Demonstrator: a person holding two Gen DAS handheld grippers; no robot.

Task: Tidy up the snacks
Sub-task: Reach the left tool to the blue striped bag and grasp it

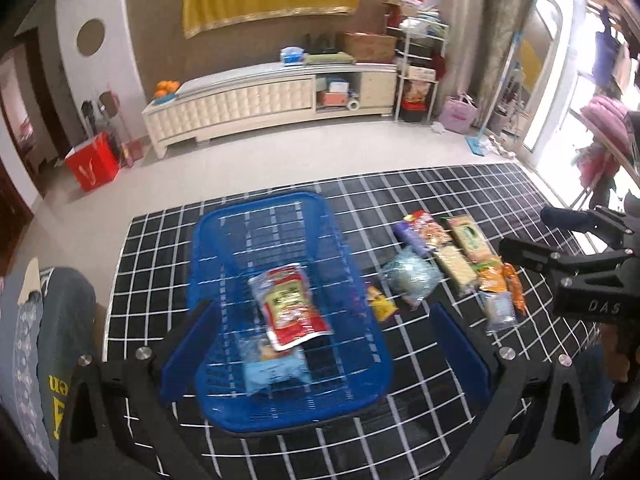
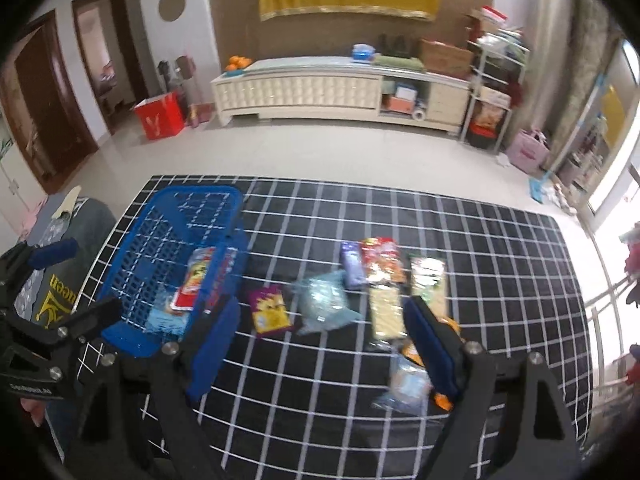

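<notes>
A blue plastic basket stands on the black grid tablecloth; it also shows in the right wrist view. In it lie a red snack packet and a light blue packet. To its right lie loose snacks: a small purple-yellow packet, a clear bluish bag, a cracker pack, a red bag and several others. My left gripper is open and empty, above the basket's near end. My right gripper is open and empty, above the loose snacks.
A chair back draped with grey clothing stands left of the table. The table's far edge meets open floor. A white low cabinet, a red box and a shelf rack stand by the far wall.
</notes>
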